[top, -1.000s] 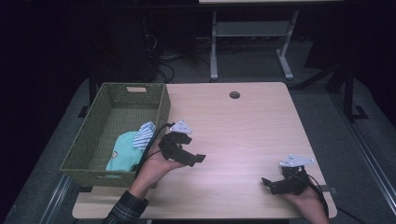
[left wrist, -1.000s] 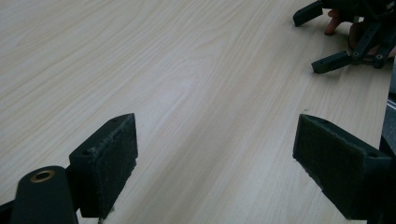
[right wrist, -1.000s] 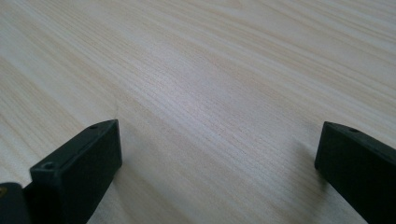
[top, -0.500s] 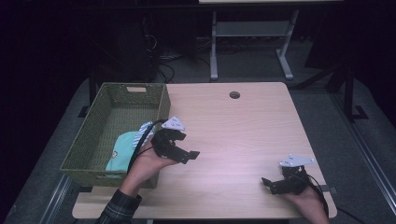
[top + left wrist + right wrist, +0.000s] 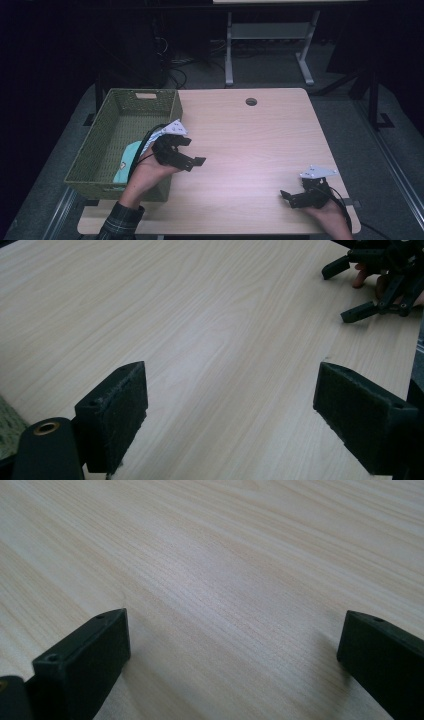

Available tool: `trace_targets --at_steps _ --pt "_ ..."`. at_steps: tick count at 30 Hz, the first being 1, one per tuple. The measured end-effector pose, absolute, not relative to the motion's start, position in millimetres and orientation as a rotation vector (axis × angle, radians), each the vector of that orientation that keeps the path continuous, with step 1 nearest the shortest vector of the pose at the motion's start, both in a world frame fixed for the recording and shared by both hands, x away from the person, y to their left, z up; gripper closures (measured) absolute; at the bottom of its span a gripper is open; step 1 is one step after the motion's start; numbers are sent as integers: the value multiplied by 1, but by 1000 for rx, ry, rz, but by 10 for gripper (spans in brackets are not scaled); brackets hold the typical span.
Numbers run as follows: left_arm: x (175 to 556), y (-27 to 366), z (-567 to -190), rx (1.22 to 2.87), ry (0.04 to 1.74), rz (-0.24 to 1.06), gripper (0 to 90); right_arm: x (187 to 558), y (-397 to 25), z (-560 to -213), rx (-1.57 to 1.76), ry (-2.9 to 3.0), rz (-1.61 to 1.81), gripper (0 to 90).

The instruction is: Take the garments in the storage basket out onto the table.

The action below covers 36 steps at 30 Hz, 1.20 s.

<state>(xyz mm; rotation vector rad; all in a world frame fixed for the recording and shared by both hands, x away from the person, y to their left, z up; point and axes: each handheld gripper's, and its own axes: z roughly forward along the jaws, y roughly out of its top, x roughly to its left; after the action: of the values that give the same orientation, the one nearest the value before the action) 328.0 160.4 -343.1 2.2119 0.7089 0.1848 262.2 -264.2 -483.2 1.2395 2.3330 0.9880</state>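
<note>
Dark floor and desk legs ring your pale wooden surface [image 5: 250,145], which has a round cable hole [image 5: 251,101] near its far edge. At its left edge sits a green woven basket [image 5: 107,132] with a teal cloth item [image 5: 126,162] lying inside near your side — what it is exactly you cannot tell. Your left hand-held gripper [image 5: 189,151] hovers just beside the basket's right wall, jaws spread wide and holding nothing; its own view shows bare wood between the two black pads [image 5: 117,412] and, farther off, your other gripper. Your right hand-held gripper [image 5: 289,198] sits low near the front right corner of the surface, well apart from the left one — its jaws are also released, with bare wood grain between them in the right gripper view.
</note>
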Motion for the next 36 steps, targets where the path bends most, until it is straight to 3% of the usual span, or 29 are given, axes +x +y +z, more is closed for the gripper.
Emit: trace_targets --at_steps 36 --pt "335 237 -329 2174 851 264 216 262 -266 -483 1253 2330 1009 1"
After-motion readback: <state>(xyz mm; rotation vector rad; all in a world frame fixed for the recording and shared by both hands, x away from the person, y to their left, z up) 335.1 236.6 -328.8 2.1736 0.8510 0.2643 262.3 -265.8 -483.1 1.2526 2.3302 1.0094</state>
